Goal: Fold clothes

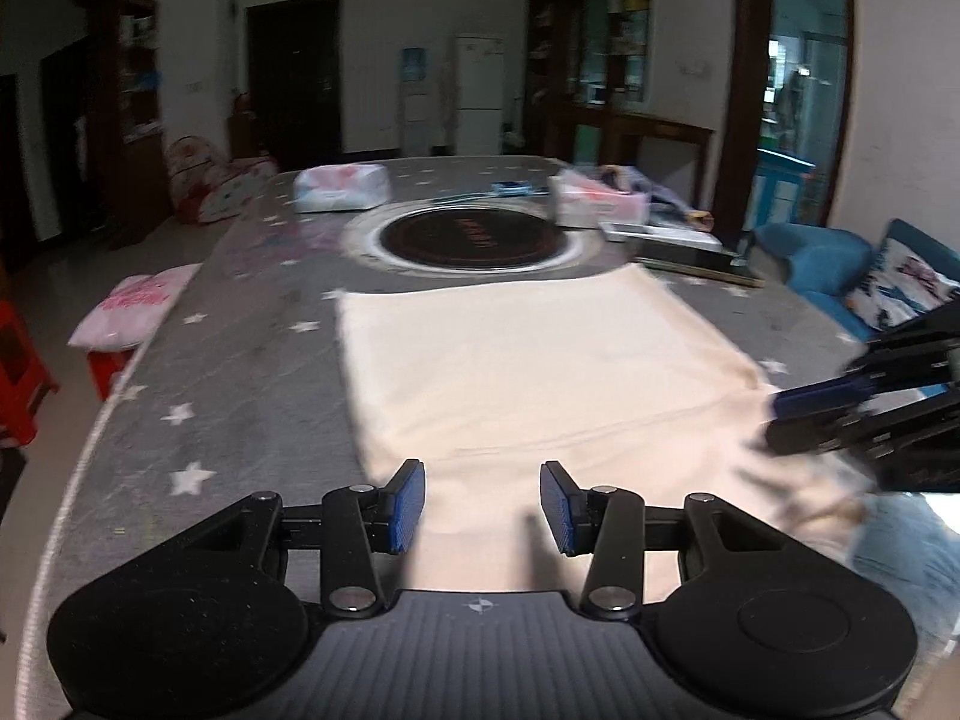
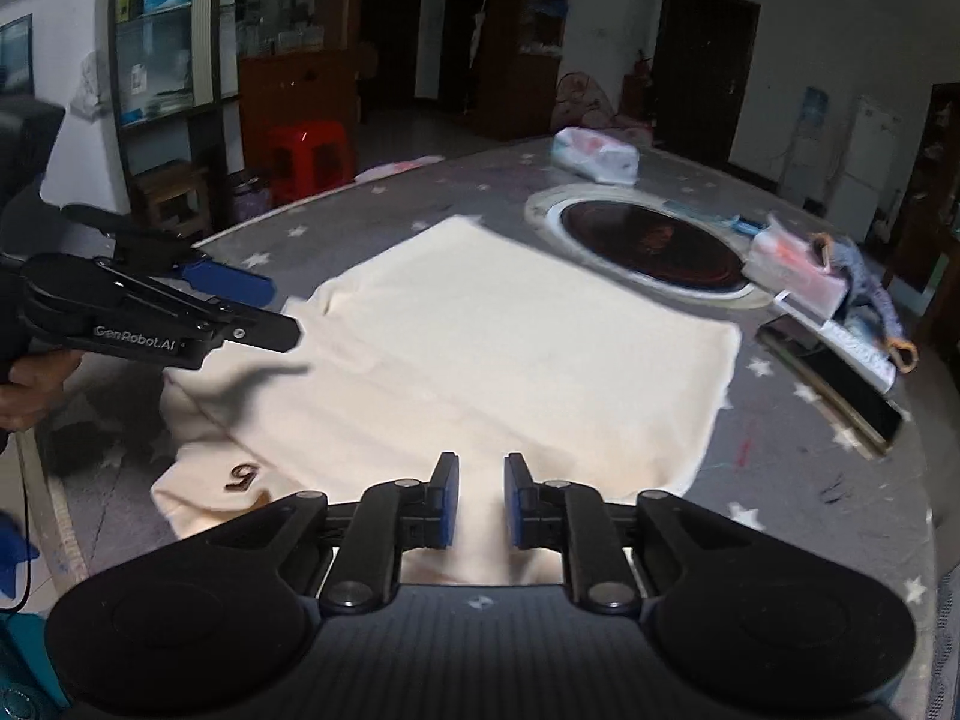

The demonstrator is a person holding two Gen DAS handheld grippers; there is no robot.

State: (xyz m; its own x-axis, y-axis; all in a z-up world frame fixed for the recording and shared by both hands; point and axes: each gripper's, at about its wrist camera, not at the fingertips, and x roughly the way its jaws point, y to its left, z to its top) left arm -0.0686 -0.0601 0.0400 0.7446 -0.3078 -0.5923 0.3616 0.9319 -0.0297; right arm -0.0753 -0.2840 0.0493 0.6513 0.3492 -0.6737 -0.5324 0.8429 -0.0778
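Observation:
A cream garment (image 1: 528,372) lies flat on the grey star-patterned table; it also shows in the right wrist view (image 2: 510,348), partly folded, with a dark mark (image 2: 243,476) on its near left part. My left gripper (image 1: 483,507) is open and empty, held above the garment's near edge; it also shows in the right wrist view (image 2: 264,306) over the garment's left corner. My right gripper (image 2: 480,501) is open with a narrow gap, empty, above the garment's near edge. It also shows in the left wrist view (image 1: 798,414) at the garment's right side.
The grey table (image 1: 240,360) has a round dark hotplate (image 1: 477,237) in its middle. White plastic bags (image 1: 342,186), boxes (image 1: 600,201) and a dark flat device (image 2: 831,387) lie at the far side and right. A red stool (image 2: 309,159) and blue sofa (image 1: 840,264) stand beside the table.

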